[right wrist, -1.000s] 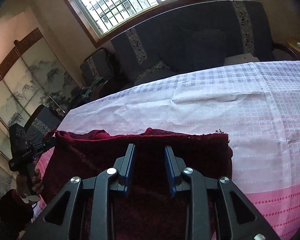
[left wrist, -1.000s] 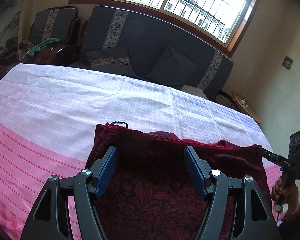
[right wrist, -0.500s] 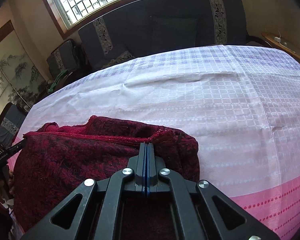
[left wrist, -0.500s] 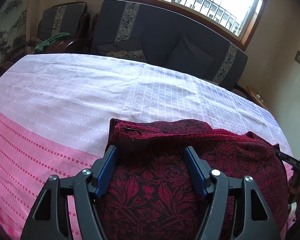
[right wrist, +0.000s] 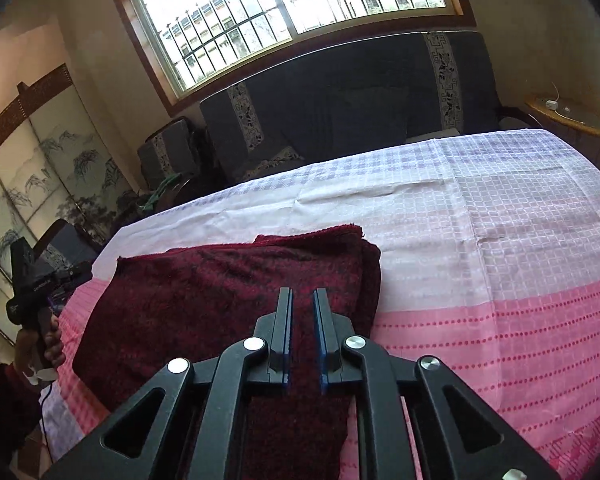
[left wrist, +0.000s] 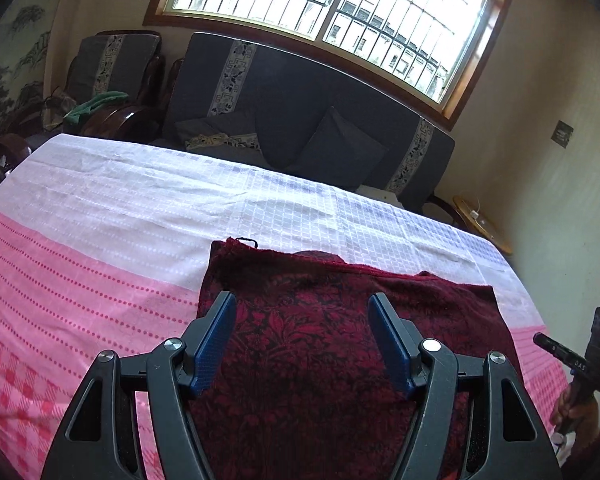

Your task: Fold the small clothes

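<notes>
A dark red patterned garment (left wrist: 340, 344) lies folded on the pink and white tablecloth (left wrist: 100, 280). It also shows in the right wrist view (right wrist: 220, 292). My left gripper (left wrist: 302, 300) is wide open and empty, held above the garment's left half. My right gripper (right wrist: 302, 294) hovers above the garment's right half with its blue jaws a narrow gap apart and nothing between them. The right gripper also shows at the far right of the left wrist view (left wrist: 540, 340). The left gripper also shows at the far left of the right wrist view (right wrist: 84, 272).
The tablecloth (right wrist: 480, 240) stretches beyond and to the right of the garment. A dark sofa (left wrist: 300, 120) with cushions stands behind the table under a barred window (left wrist: 340, 8). A small round side table (right wrist: 568, 116) is at the far right, a painted screen (right wrist: 32, 184) at the left.
My right gripper was shut on the garment's edge half a second ago; its jaws now stand slightly apart and it has drawn back. The garment lies flatter. My left gripper stayed open.
</notes>
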Demonstrator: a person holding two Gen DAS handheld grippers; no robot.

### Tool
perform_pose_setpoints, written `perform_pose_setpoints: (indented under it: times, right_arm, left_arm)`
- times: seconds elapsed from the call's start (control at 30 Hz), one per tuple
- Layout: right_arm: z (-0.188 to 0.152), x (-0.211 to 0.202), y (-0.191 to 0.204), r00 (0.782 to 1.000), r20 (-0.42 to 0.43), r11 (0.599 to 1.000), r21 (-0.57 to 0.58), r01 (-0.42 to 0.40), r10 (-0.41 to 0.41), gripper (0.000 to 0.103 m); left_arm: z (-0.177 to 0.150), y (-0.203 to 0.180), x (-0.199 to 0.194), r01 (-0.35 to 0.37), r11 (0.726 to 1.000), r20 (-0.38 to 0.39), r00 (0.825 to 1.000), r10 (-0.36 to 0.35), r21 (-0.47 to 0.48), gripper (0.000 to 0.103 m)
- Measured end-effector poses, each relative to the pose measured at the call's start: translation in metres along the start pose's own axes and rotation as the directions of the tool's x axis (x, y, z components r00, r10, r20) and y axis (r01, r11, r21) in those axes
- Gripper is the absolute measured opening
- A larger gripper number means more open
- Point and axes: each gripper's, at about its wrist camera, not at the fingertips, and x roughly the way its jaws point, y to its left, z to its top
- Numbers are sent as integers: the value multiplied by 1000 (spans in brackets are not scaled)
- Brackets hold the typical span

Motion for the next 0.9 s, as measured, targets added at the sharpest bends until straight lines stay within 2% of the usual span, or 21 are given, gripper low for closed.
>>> perform_pose_setpoints:
  times: [0.1, 0.17, 0.27, 0.33, 0.4, 0.5, 0.53, 0.57, 0.7, 0.77, 0.8, 0.83, 0.9]
  right_arm:
    - [-43, -12, 31, 998, -56, 993, -117, 27, -33, 12]
    - [-64, -13, 46, 997, -65, 988, -149, 35, -45, 12]
    - [-76, -8, 66, 998, -65, 986, -167, 8, -19, 12]
    - [-79, 0, 73, 997, -75, 986, -166, 13, -26, 12]
    - [-83, 11, 73, 993, -105, 982, -183, 39, -59, 12]
    - [-95, 22, 58, 983, -166, 991, -122, 59, -79, 8]
    - [-100, 21, 53, 983, -166, 992, -114, 62, -81, 2]
    - [-103, 18, 48, 986, -154, 993, -105, 55, -71, 0]
    - [-105, 16, 38, 985, -162, 996, -74, 41, -52, 0]
    - [-102, 16, 42, 983, -173, 995, -81, 53, -66, 0]
    - [-99, 12, 45, 983, -165, 995, -73, 67, -78, 0]
    - [-94, 4, 51, 990, -124, 996, -68, 64, -72, 9]
    - [-83, -14, 74, 999, -31, 994, -106, 21, -24, 11]
  left_arm:
    - [-34, -14, -17, -26, 998, -31, 999, 28, 65, 69]
    - [-57, -22, -26, -10, 997, -42, 999, 13, 73, 69]
    - [-84, -33, -39, -18, 997, -24, 1000, 20, 74, 69]
    - [-97, -36, -38, -75, 992, -17, 997, 77, 104, 69]
    - [-105, -29, -31, -112, 989, -47, 992, 117, 100, 68]
    - [-113, -1, -17, -143, 989, -137, 980, 145, 24, 66]
    - [-114, 4, -17, -131, 991, -129, 983, 132, 19, 63]
    - [-113, 6, -18, -129, 991, -126, 983, 130, 21, 62]
    - [-113, 3, -17, -150, 986, -146, 976, 160, 79, 56]
    - [-112, -1, -25, -170, 981, -124, 976, 181, 96, 52]
    - [-110, -5, -34, -150, 986, -97, 983, 157, 79, 52]
    - [-108, -11, -46, -121, 990, -64, 990, 126, 67, 52]
    - [-104, -33, -64, -91, 992, 12, 996, 90, 92, 52]
